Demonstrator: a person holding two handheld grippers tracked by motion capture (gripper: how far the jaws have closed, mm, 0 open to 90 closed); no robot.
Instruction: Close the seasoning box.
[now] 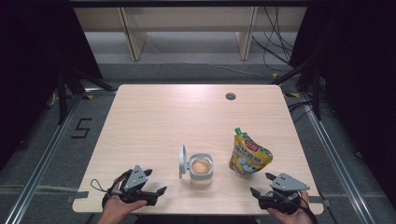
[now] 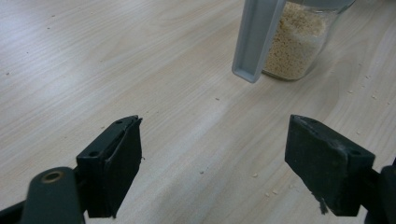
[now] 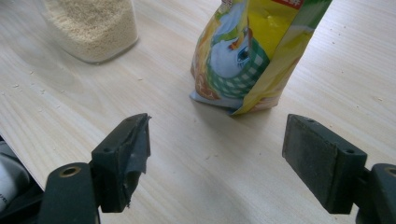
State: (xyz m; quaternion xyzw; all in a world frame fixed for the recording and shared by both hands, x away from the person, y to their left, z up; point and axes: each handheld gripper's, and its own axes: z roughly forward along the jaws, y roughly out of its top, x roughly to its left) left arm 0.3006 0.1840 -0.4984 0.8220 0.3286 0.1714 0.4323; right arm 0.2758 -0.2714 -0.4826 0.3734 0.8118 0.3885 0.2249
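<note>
A clear container [image 1: 201,170] holding pale grains stands near the table's front middle, its grey lid [image 1: 182,161] flipped up on its left side. To its right a yellow pouch [image 1: 249,154] with a green spout stands upright. My left gripper [image 1: 152,183] rests open at the front left, short of the container [image 2: 299,42] and its lid [image 2: 256,39]. My right gripper [image 1: 264,184] is open at the front right, just in front of the pouch [image 3: 247,53]. The container [image 3: 91,28] lies off to the left in the right gripper view. Nothing sits between either pair of jaws.
The wooden table [image 1: 154,116] has a round cable hole [image 1: 230,96] near its far right. A few spilled grains [image 2: 271,192] lie on the surface around the container. Wooden shelving and cables stand beyond the far edge.
</note>
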